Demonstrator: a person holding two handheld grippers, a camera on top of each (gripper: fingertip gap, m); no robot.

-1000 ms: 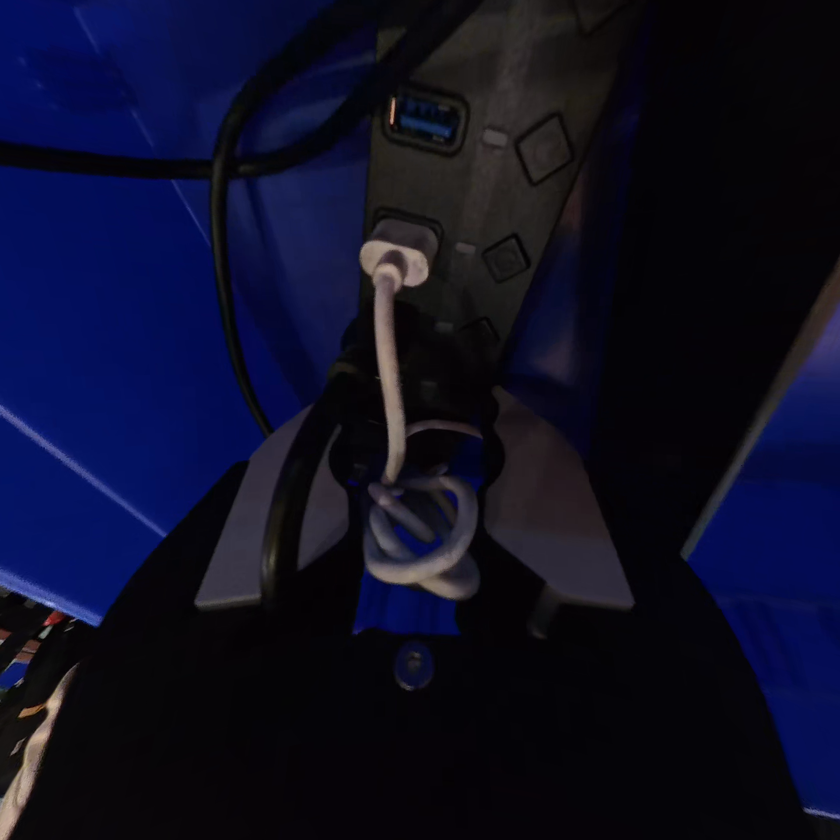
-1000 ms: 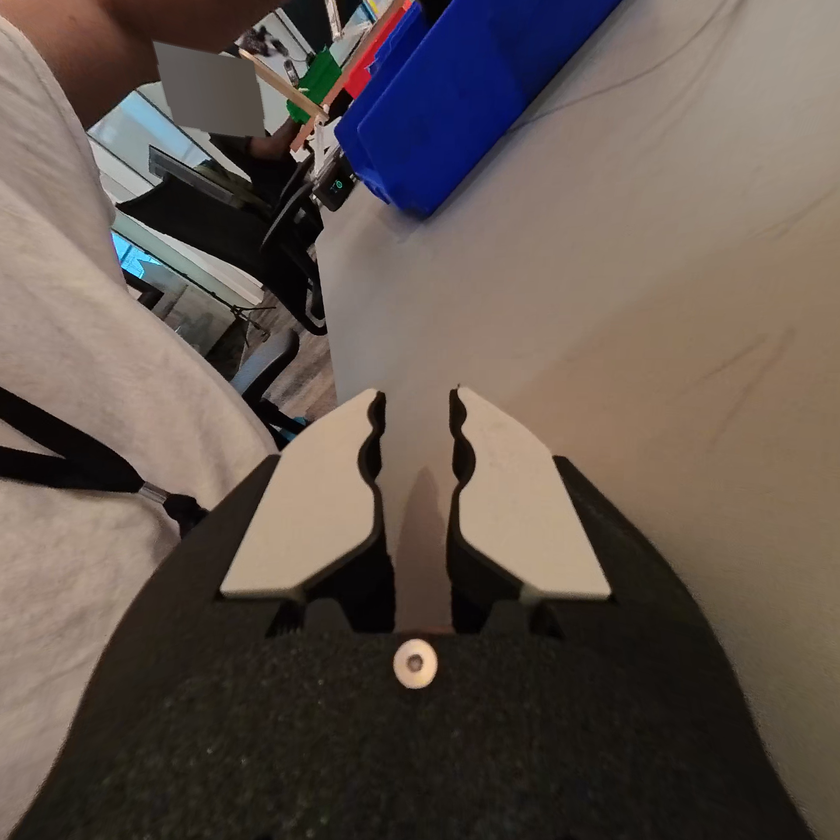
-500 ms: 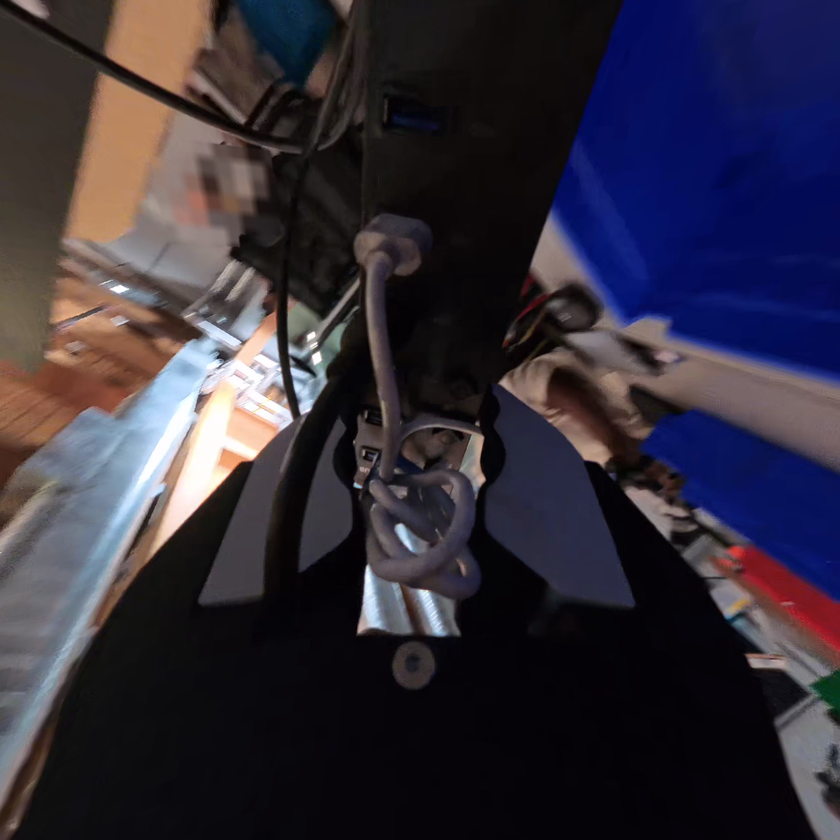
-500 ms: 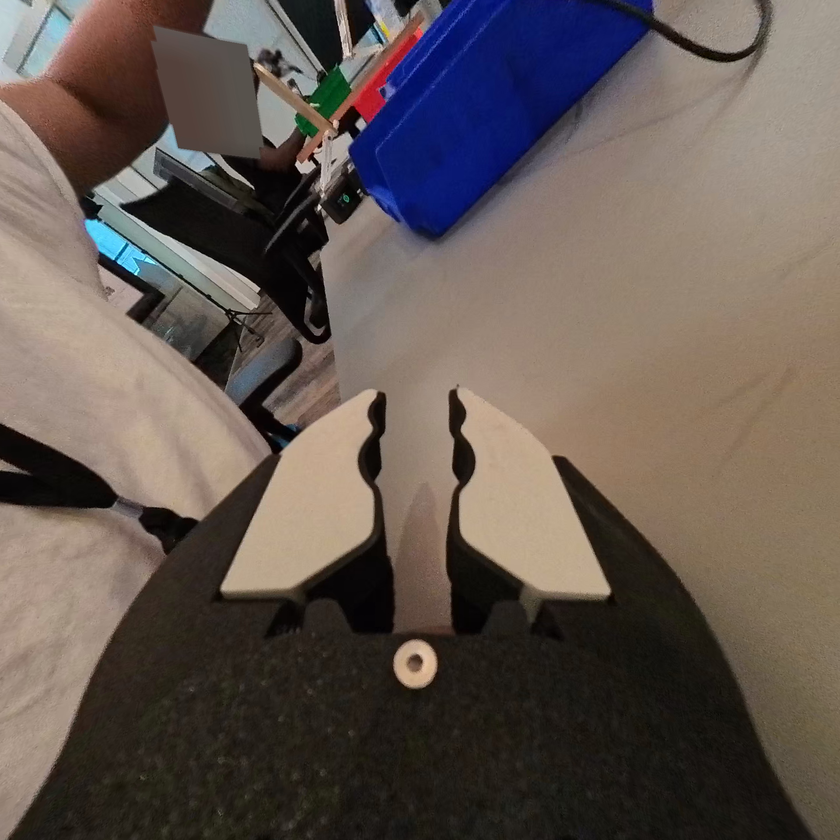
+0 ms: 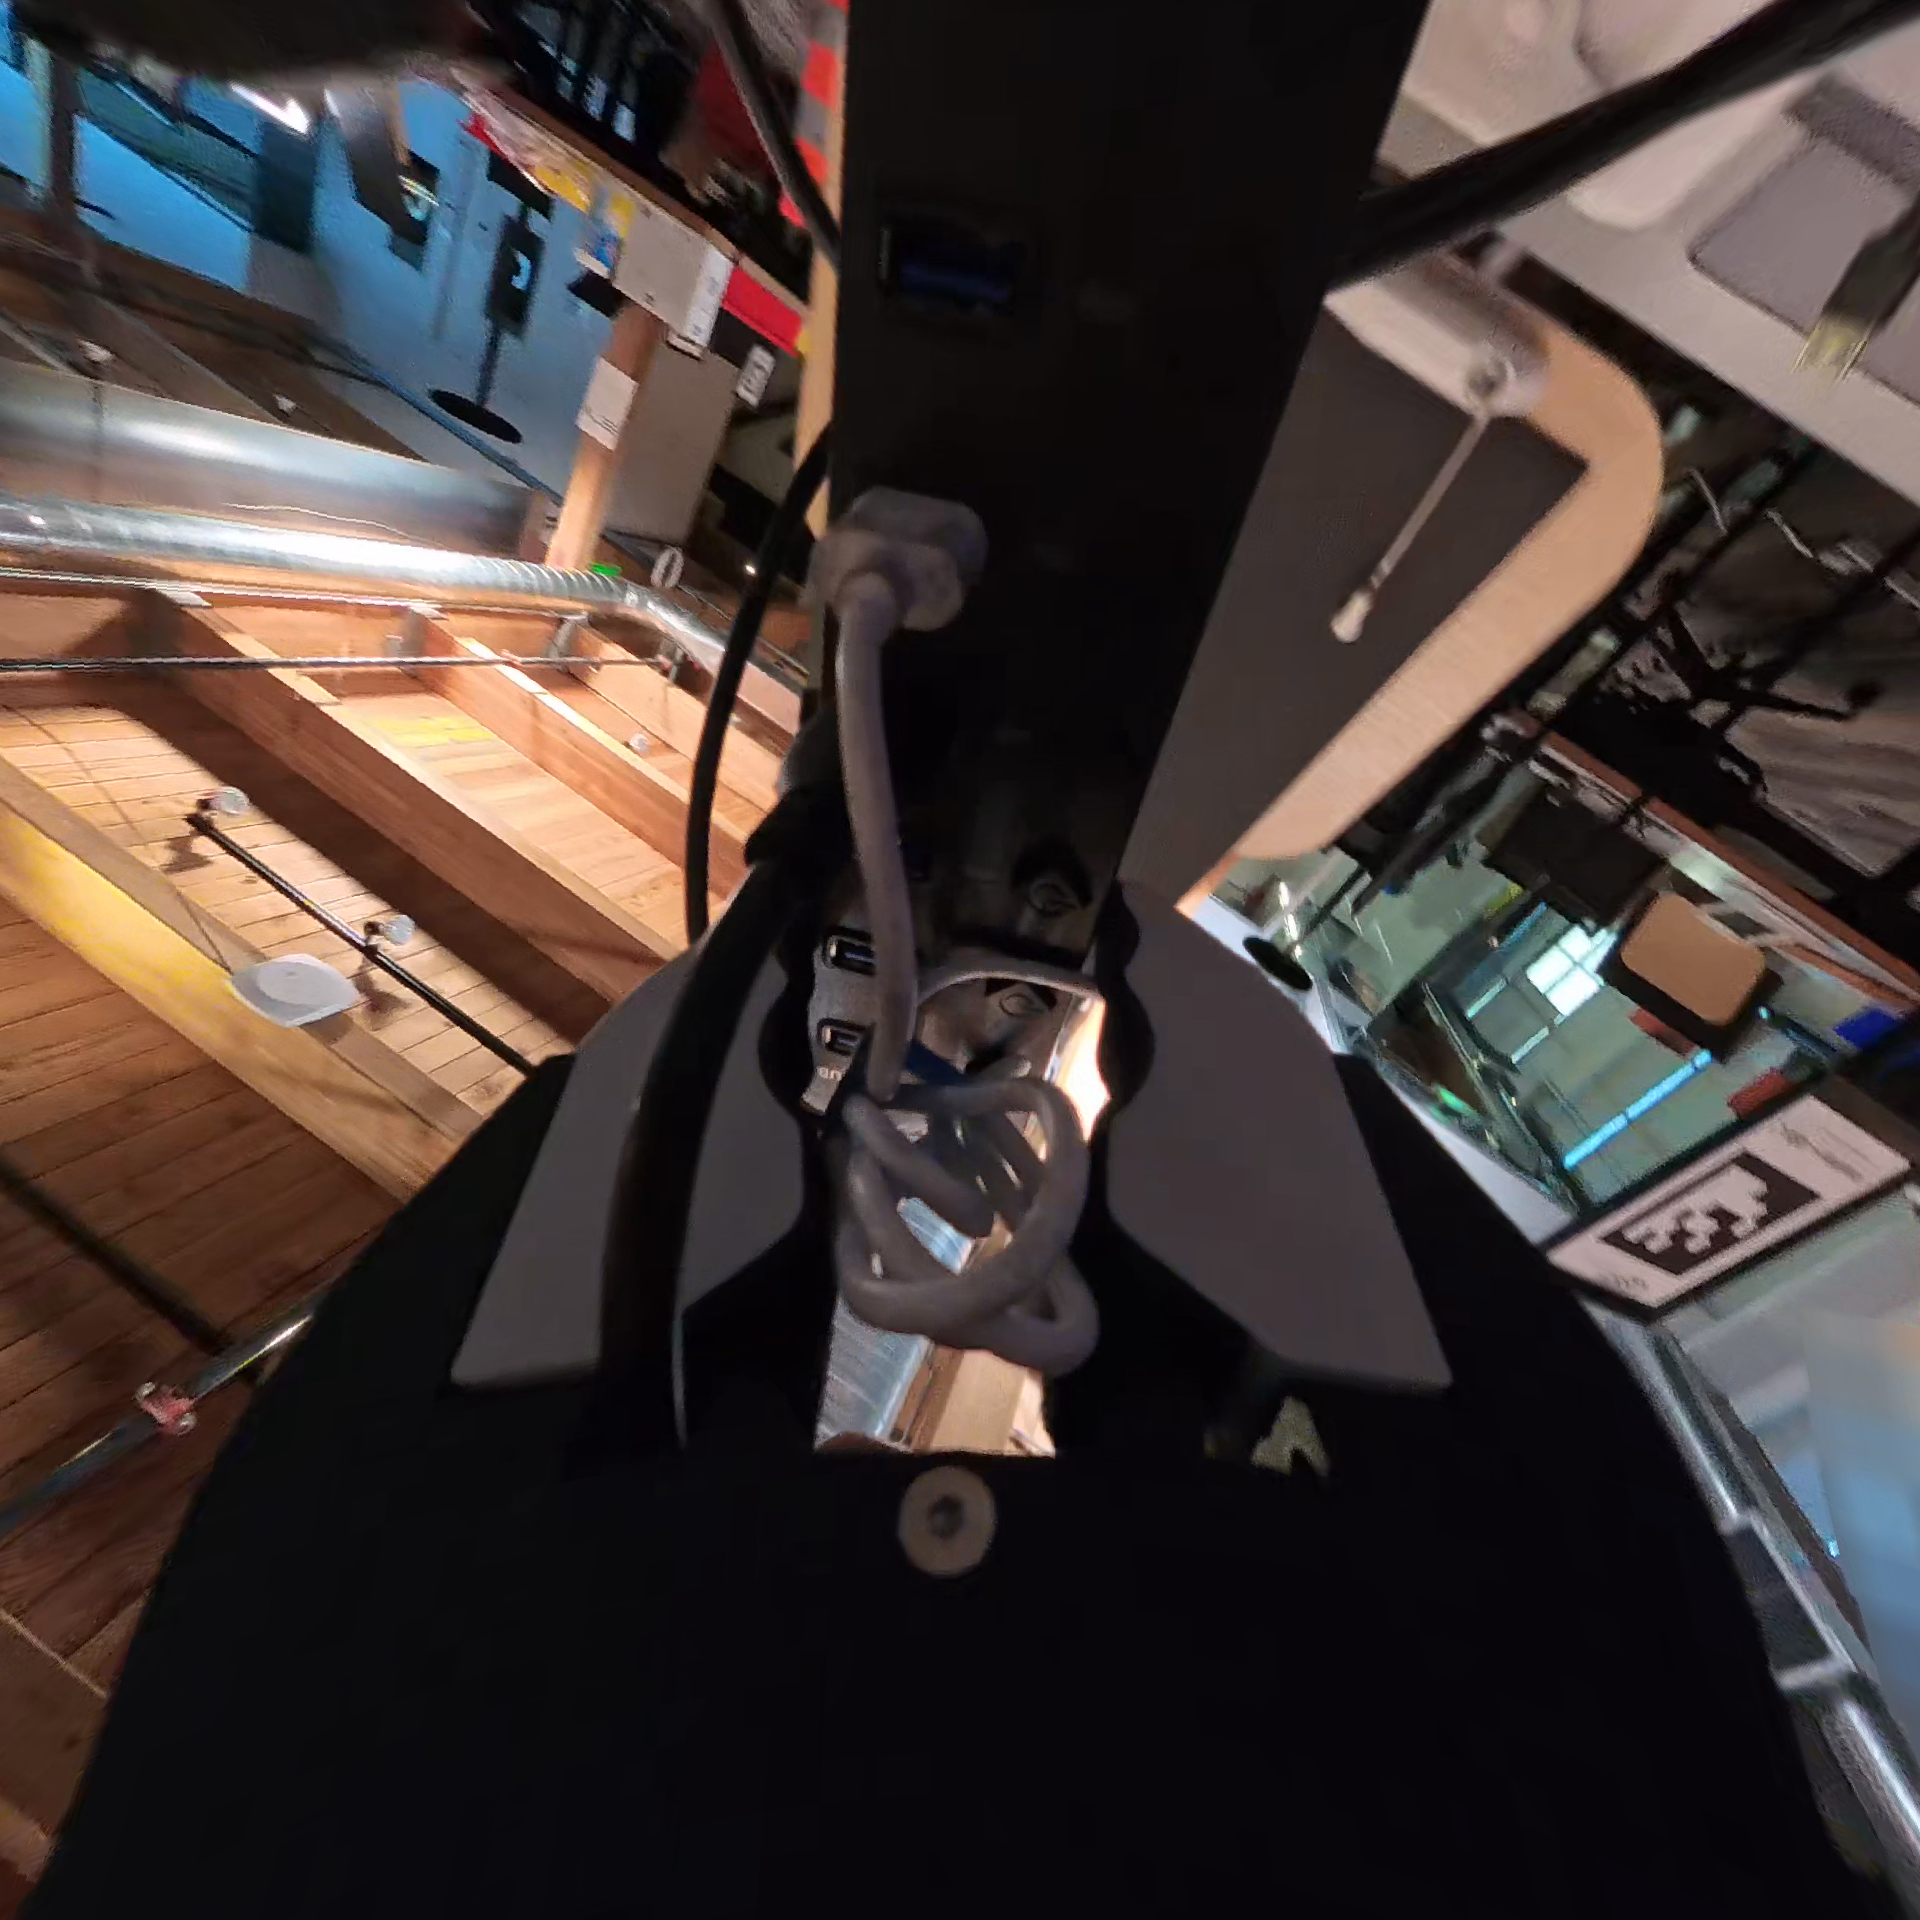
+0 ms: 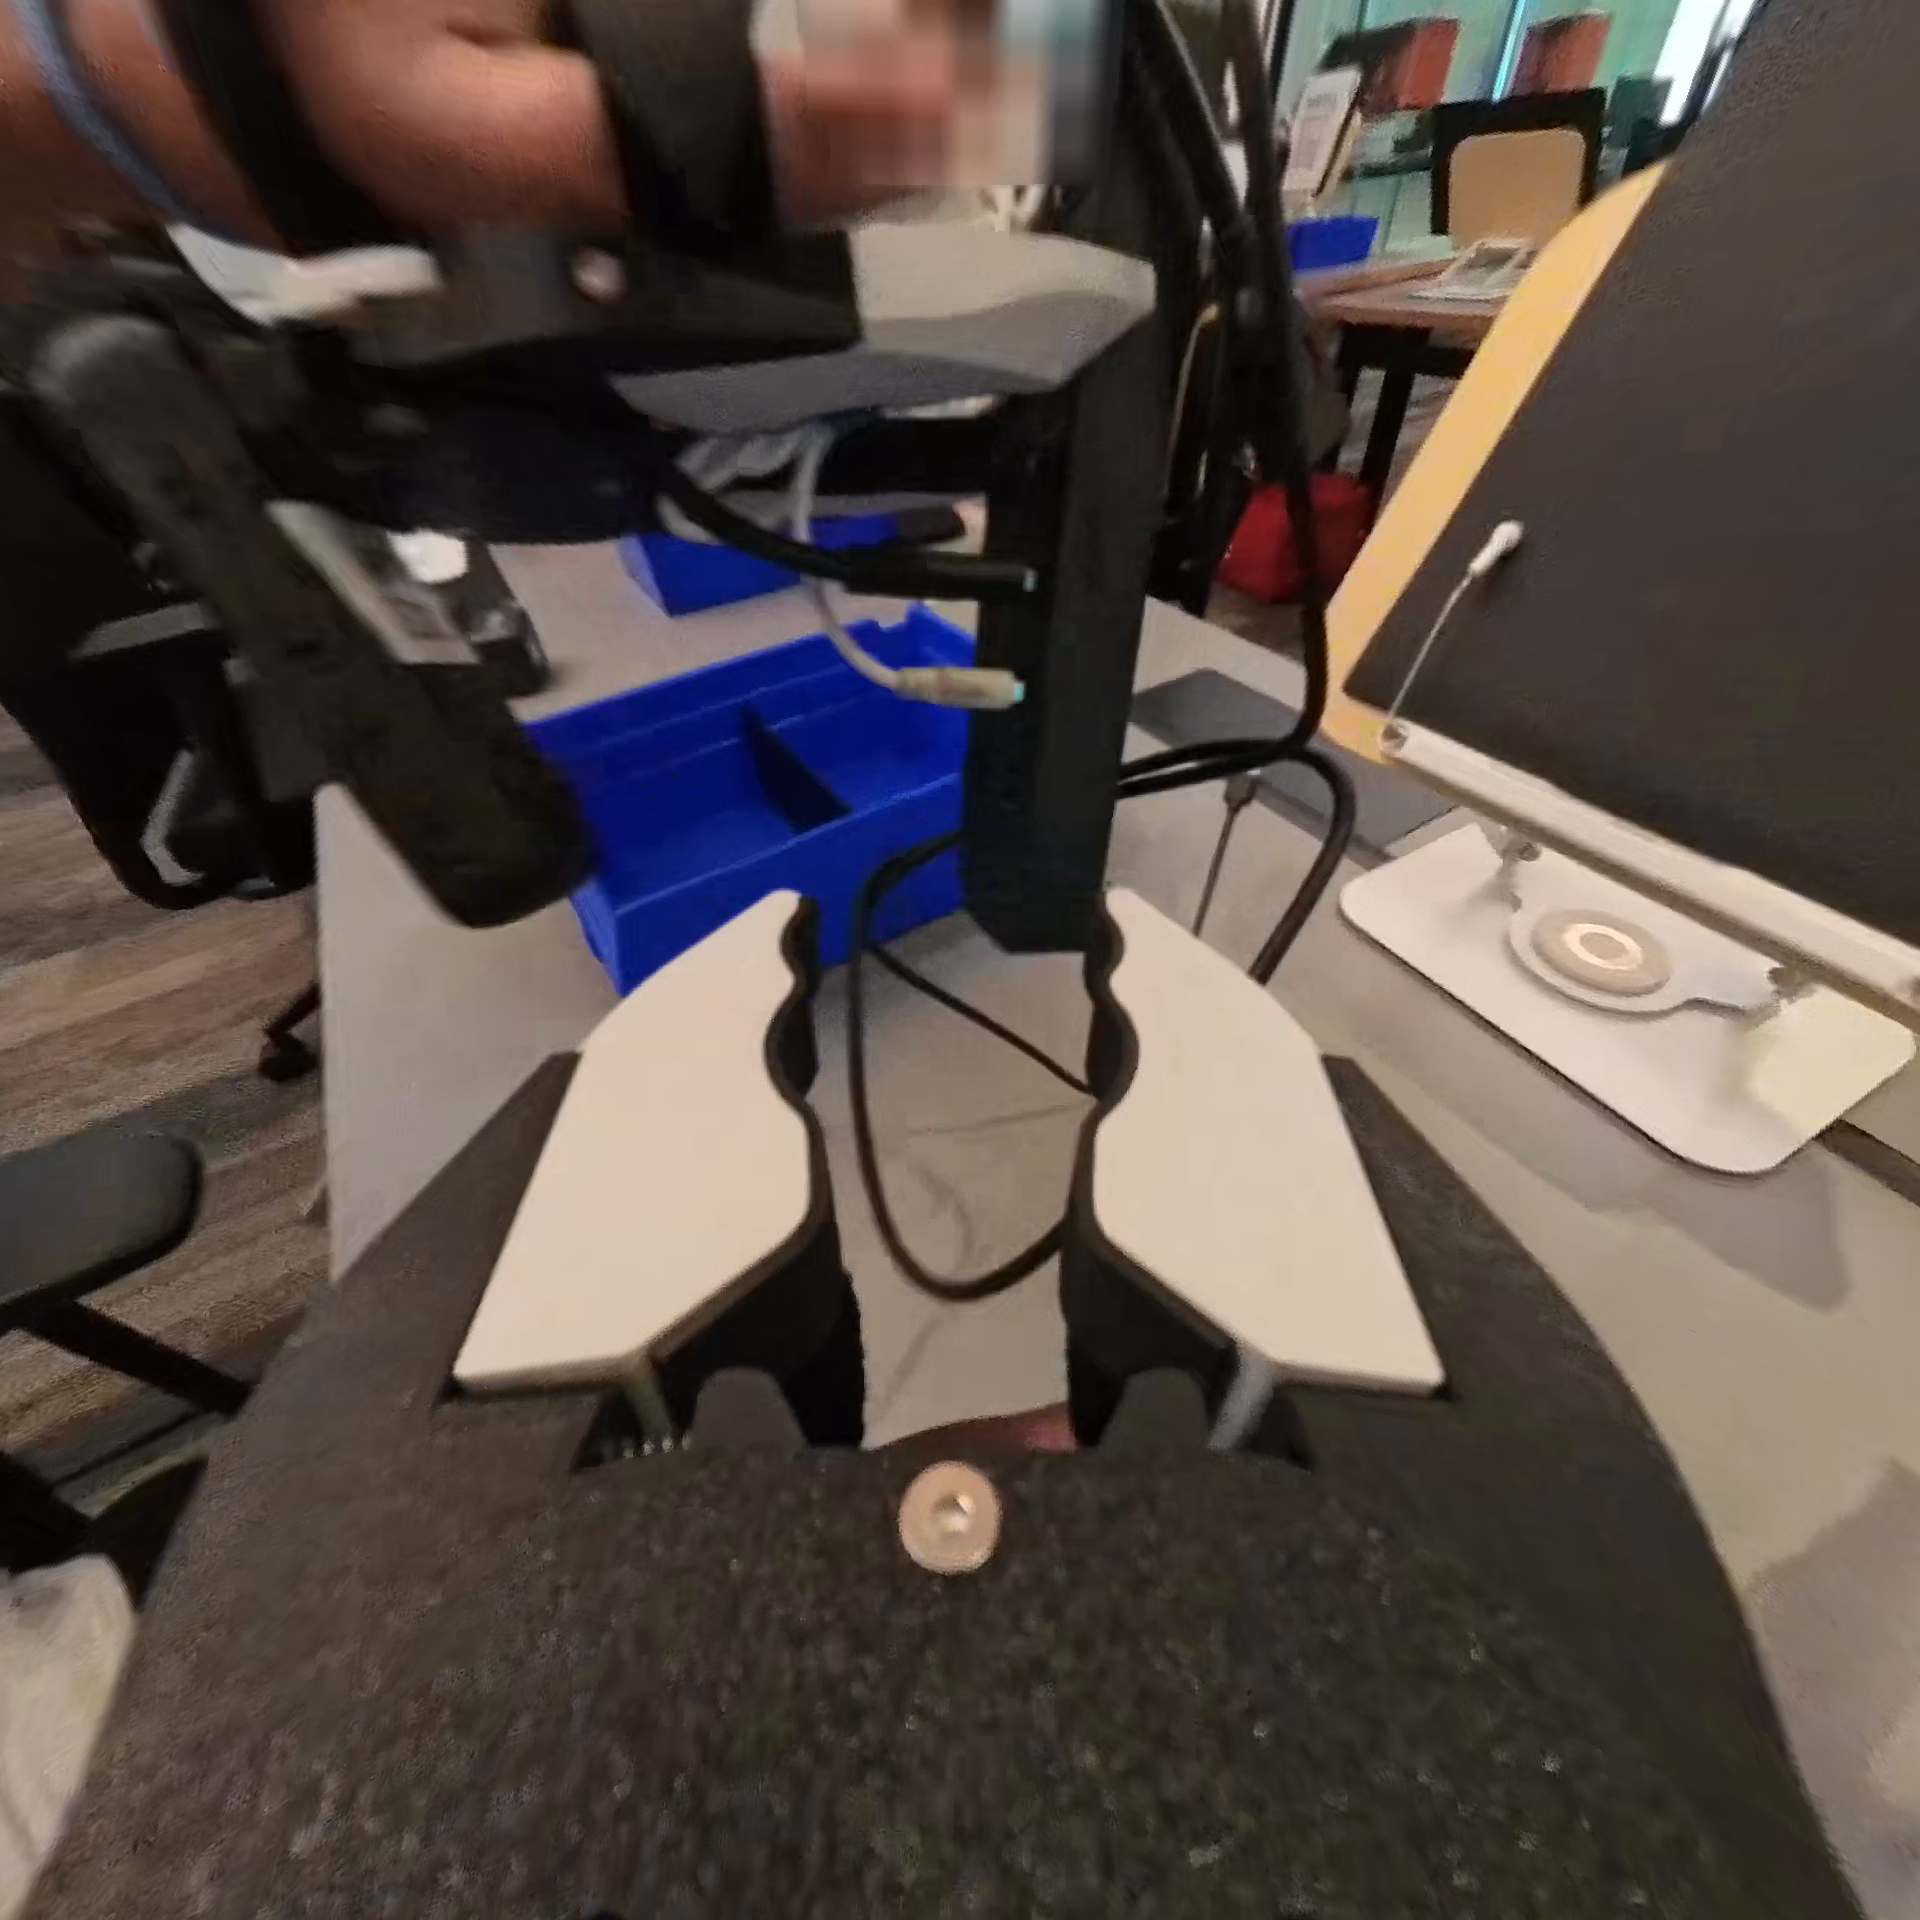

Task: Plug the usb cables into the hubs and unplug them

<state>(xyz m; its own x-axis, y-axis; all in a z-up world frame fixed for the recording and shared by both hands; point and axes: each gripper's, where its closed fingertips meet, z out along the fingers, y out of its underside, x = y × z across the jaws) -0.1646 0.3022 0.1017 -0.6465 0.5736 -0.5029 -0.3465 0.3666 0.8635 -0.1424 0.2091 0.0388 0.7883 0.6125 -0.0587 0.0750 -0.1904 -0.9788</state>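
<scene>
My left gripper [image 5: 951, 925] is shut on one end of a long black USB hub [image 5: 1081, 416] and holds it in the air. A grey USB cable's plug [image 5: 904, 561] sits in a port of the hub, and its cord is knotted [image 5: 956, 1226] between my fingers. A black cable [image 5: 717, 727] runs along the left finger. A blue port [image 5: 951, 265] farther up is empty. In the right wrist view the hub [image 6: 1049, 727] stands upright above the table, with the grey plug [image 6: 956, 688] and a black plug [image 6: 935, 574] in its side. My right gripper [image 6: 951, 914] is open, its tips at the hub's lower end.
A blue divided bin [image 6: 748, 790] sits on the grey table [image 6: 436, 987] behind the hub. A dark board on a white stand base [image 6: 1621, 987] is at the right. Loose black cable [image 6: 883, 1143] lies on the table under the right gripper. Office chairs stand at the left.
My left gripper has lifted the hub up away from the blue bin and swung it upright. My right gripper has turned toward the hub and opened wider.
</scene>
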